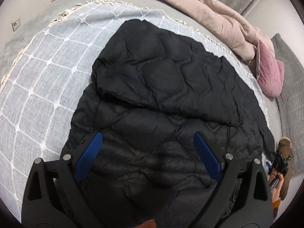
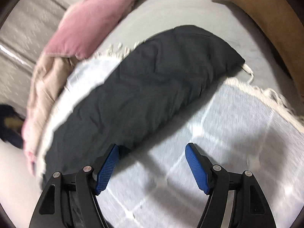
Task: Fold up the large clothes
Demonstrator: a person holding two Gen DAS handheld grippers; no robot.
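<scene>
A large black quilted jacket [image 1: 163, 98] lies spread on a pale blue checked blanket [image 1: 49, 79] on the bed, one part folded over its middle. My left gripper [image 1: 148, 138] hovers open over the jacket's near part, holding nothing. In the right wrist view the jacket [image 2: 136, 87] lies as a long dark shape across the blanket [image 2: 237, 129]. My right gripper [image 2: 152, 152] is open and empty beside the jacket's near edge, its left fingertip [image 2: 112, 155] close to the fabric. The right gripper also shows at the far right of the left wrist view [image 1: 279, 163].
A beige duvet [image 1: 214, 19] and a pink pillow [image 1: 269, 72] lie along the far side of the bed. A grey quilted cover [image 1: 290, 98] is at the right. The blanket has a white fringe [image 2: 266, 93]. A tan-clothed person [image 2: 266, 19] stands at the right.
</scene>
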